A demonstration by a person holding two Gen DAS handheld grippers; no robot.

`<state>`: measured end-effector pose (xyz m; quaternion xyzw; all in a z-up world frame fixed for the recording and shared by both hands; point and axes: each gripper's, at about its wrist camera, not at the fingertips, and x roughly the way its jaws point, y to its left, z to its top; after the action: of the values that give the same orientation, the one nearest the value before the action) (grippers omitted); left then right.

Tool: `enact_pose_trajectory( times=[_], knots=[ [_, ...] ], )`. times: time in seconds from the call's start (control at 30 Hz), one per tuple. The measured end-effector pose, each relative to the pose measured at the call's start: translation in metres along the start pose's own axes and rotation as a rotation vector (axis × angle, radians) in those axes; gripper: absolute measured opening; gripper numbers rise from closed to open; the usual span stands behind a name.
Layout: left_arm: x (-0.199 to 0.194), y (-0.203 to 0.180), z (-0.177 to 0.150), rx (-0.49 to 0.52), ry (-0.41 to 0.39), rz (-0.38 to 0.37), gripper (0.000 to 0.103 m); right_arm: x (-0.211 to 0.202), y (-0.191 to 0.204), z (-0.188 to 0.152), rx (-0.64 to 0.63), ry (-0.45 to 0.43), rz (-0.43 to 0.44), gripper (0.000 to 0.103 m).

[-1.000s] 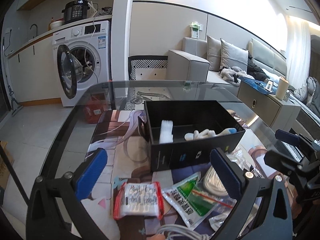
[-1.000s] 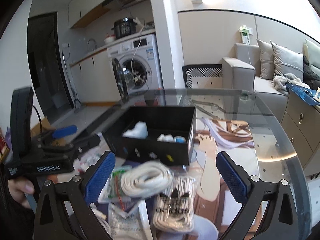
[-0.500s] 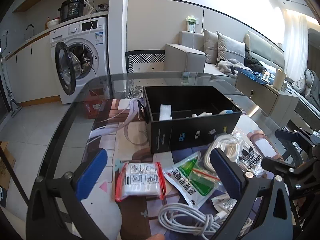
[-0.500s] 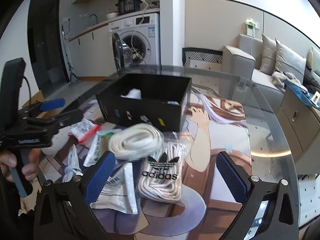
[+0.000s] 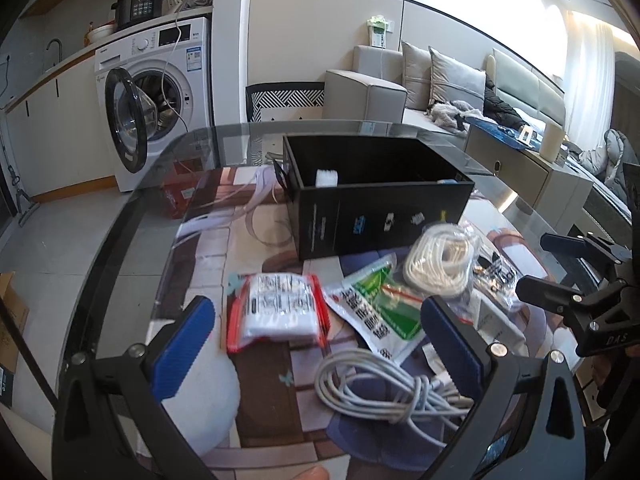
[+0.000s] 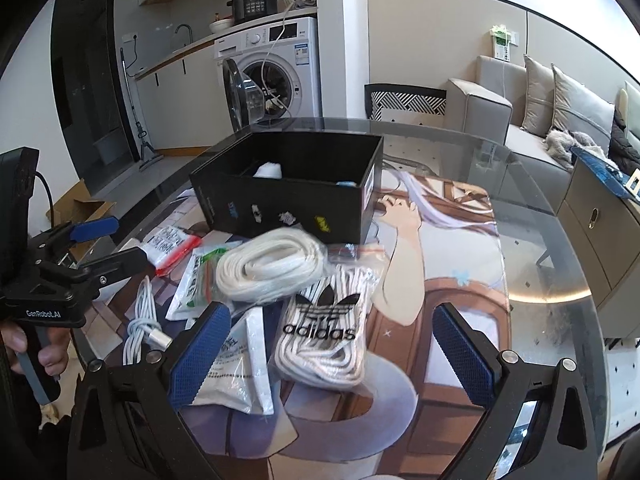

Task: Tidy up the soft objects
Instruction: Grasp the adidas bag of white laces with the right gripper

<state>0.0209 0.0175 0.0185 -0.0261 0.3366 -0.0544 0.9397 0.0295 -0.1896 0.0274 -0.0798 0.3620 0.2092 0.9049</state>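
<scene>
A black open box (image 5: 376, 196) (image 6: 292, 192) stands on the glass table with white items inside. In front of it lie a red-edged packet (image 5: 276, 312) (image 6: 172, 246), a green-and-white packet (image 5: 376, 312) (image 6: 196, 280), a bagged white rope coil (image 5: 440, 264) (image 6: 272, 268), an Adidas bag of laces (image 6: 324, 332), a flat clear packet (image 6: 236, 364) and a white cable (image 5: 384, 384) (image 6: 140, 328). My left gripper (image 5: 316, 348) is open and empty above the red-edged packet and the cable. My right gripper (image 6: 328, 352) is open and empty above the Adidas bag.
The round glass table (image 6: 560, 248) has a printed mat (image 6: 440, 248) on it. A washing machine (image 5: 160, 92) with its door open stands behind on the left. A sofa (image 5: 420, 88) and a low cabinet (image 5: 528, 176) stand to the right.
Both grippers have drawn back from the box toward the table's near side and stayed open. More of the packets and the white cable have come into view.
</scene>
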Motion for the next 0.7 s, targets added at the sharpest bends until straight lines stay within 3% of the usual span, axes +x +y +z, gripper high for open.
enact_pose_trajectory(
  times=[0.4, 0.7],
  knots=[
    [0.003, -0.004, -0.005, 0.009, 0.021, -0.005, 0.103, 0.017, -0.018, -0.005, 0.067, 0.040, -0.043, 0.102],
    [0.008, -0.002, -0.005, 0.006, 0.026, -0.002, 0.103, 0.039, -0.019, 0.002, 0.041, 0.097, -0.045, 0.102]
  ],
)
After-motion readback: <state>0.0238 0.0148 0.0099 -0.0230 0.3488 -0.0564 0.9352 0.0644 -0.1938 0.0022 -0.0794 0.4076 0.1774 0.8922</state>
